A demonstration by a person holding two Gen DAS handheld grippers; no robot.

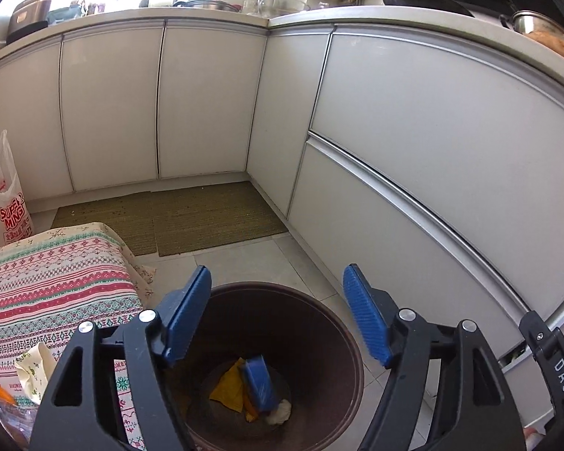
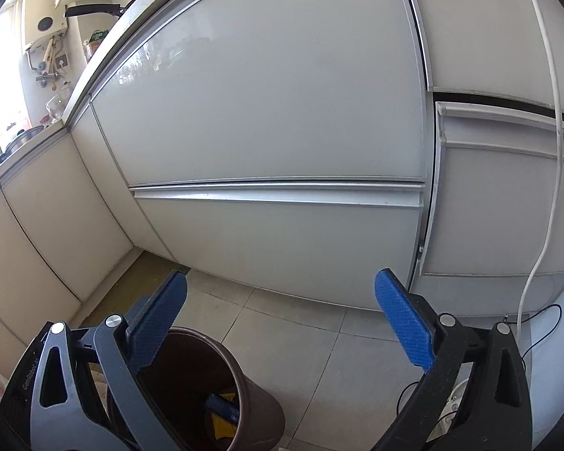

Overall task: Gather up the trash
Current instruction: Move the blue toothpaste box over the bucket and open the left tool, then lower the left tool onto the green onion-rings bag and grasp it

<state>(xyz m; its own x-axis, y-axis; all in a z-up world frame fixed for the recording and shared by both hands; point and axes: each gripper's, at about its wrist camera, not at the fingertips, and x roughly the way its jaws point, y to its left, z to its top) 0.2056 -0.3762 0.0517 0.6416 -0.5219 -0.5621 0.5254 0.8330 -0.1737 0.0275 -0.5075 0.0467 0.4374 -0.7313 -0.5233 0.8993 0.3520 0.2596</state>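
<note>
A round brown trash bin stands on the tiled floor by the cabinets. At its bottom lie a blue packet, a yellow wrapper and a white crumpled wad. My left gripper hovers over the bin's mouth, open, with nothing between its blue pads. In the right wrist view the bin sits at the lower left, with the blue packet inside. My right gripper is open and empty, to the right of the bin and above bare floor.
A table under a patterned cloth is left of the bin, with crumpled paper and an orange item near its edge. A white plastic bag and green mats lie beyond. Cabinet fronts close the right; a white cable hangs.
</note>
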